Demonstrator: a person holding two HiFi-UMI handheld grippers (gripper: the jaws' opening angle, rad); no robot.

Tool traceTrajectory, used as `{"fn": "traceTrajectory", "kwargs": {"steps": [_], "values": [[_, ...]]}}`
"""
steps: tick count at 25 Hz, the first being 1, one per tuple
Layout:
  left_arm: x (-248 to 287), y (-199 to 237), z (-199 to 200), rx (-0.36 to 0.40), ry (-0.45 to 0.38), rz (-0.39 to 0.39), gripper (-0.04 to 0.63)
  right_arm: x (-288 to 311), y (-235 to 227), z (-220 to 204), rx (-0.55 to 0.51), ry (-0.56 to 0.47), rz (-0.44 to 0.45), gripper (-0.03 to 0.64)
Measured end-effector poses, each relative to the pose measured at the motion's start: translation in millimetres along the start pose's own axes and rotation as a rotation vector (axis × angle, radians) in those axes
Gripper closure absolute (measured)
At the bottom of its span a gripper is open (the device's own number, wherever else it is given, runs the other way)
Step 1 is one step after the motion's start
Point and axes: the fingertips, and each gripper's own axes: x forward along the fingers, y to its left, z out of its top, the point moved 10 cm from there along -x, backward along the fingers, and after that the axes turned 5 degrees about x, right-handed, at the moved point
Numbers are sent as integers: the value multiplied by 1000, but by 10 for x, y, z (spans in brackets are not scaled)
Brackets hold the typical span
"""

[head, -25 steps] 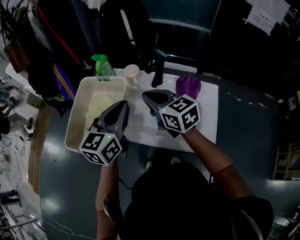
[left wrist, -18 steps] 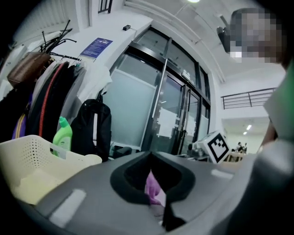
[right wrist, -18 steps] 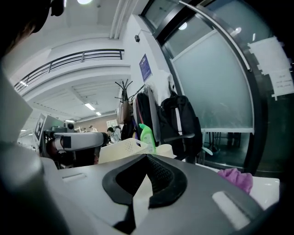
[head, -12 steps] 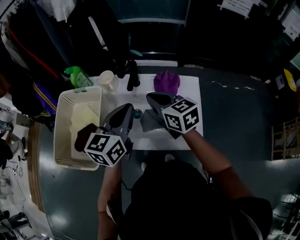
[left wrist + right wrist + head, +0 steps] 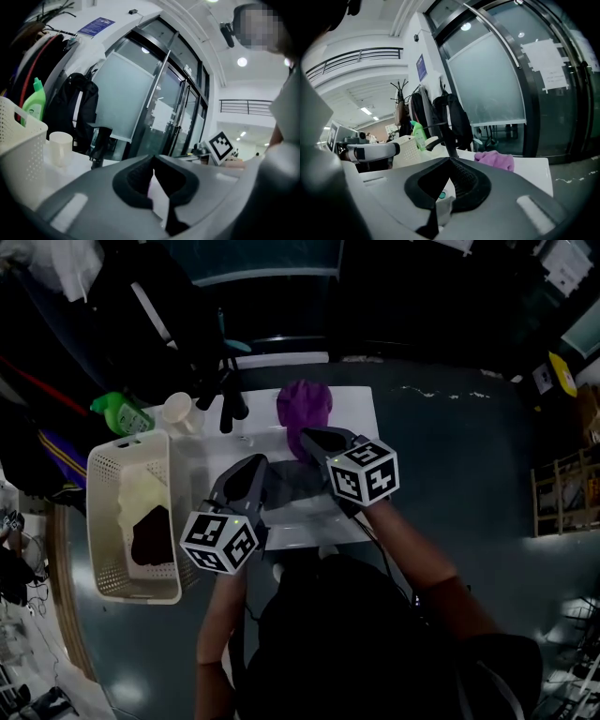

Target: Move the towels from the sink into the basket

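Mostly, the clenched, empty left gripper (image 5: 251,465) and right gripper (image 5: 307,437) hide the sink (image 5: 292,532) at centre frame; contents unclear.

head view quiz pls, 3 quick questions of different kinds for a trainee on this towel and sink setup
1. True or false: the purple towel lies inside the basket.
2. How many towels are in the basket? A none, B two, C four.
3. Fill the gap: between the green bottle and the black faucet stands a ___.
Key: 1 false, it lies on the white sink top. 2 B, a cream towel and a dark towel. 3 cup.
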Motion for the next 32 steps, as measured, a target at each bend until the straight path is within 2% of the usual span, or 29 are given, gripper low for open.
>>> {"fn": "traceTrajectory", "kwargs": {"steps": [16,27,32], "values": [[610,163,-418,-53,70,-14,586,208,-694,-182,62,64,-82,618],[813,311,-639,-80,124,8,586,505,-992,-212,7,104,-94,617],[853,350,-697,-96,139,21,586,618,-1085,-204,-4,112,-102,533]]}}
